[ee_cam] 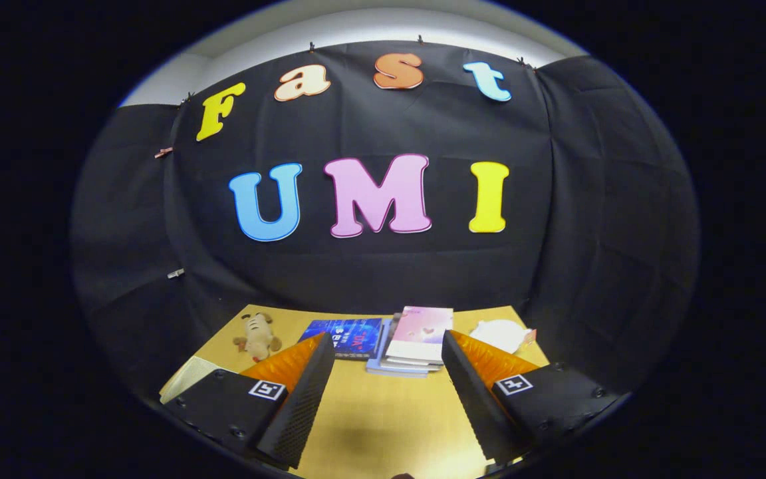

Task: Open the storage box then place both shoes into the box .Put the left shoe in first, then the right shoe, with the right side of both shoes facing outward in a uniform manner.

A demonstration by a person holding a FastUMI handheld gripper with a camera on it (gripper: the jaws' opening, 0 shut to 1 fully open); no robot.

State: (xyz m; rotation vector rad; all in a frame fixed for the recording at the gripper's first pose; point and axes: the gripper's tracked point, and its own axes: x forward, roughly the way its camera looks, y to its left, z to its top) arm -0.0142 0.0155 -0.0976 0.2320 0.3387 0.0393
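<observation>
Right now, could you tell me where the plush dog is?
The plush dog lies on the far table, beyond the open gripper's left finger, beside the blue book.

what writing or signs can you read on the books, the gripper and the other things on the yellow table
Dark blue book: printed title, too small and blurred to read.
Pink-covered book on top of the stack: small marks, unreadable.
Open gripper, black fingers: one square black-and-white marker tag beside each finger, a pattern, no words.
Beige plush dog and white crumpled object: no readable text.
</observation>
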